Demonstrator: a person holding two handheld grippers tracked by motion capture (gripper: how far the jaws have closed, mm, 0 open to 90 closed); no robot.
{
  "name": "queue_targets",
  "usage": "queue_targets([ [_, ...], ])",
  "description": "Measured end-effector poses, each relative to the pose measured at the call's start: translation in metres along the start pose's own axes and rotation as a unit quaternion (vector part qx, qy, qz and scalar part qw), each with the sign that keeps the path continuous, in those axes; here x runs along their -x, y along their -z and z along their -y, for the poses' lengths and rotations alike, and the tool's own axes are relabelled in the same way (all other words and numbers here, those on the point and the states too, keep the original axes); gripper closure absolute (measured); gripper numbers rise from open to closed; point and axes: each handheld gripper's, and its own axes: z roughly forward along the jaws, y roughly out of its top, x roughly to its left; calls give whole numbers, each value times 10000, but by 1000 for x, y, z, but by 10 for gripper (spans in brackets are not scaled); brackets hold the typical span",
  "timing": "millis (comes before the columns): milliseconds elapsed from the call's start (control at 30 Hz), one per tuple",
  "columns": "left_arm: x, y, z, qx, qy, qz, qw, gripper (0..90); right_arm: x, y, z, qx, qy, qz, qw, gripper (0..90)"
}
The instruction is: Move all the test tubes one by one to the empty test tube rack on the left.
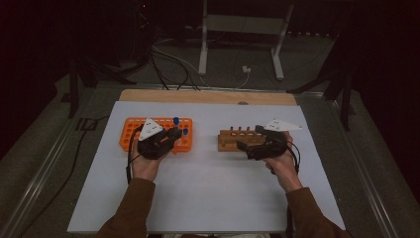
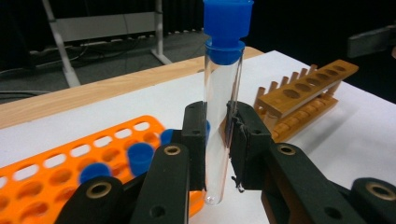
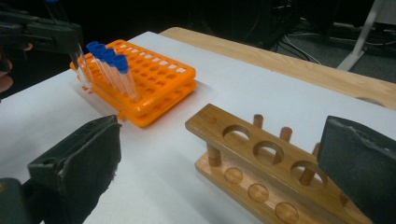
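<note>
Clear blue-capped test tube (image 2: 223, 93) upright, clamped in left claw (image 2: 217, 140), right claw (image 3: 224, 177) gaping.

A wooden table (image 1: 208, 95) carries a white sheet (image 1: 208, 183) over most of its top. On the sheet stand an orange tube rack (image 1: 130, 130) to the left and a wooden rack (image 1: 229, 140) to the right, well apart.

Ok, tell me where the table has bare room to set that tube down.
Free: the white mat in front of both racks, and the strip between the orange rack and the wooden rack. Crowded: the orange rack's near end, where capped tubes cluster beside the left tongs gripping the test tube.
</note>
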Motion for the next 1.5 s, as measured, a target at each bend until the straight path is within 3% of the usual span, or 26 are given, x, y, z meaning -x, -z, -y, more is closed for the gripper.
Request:
queue_targets([
  [433, -21, 18, 5, 73, 83, -378, 9992, 781, 6, 10, 5, 50, 6, 121, 9999, 0],
  [867, -36, 25, 10, 63, 49, -792, 9968, 781, 10, 17, 10, 46, 13, 196, 9998, 0],
  [1333, -50, 19, 18, 22, 210, -1069, 9940, 781, 11, 25, 14, 137, -4, 209, 9997, 0],
  [1500, -52, 13, 21, -45, 179, -1126, 9935, 781, 11, 27, 15, 149, -1, 211, 9997, 0],
])
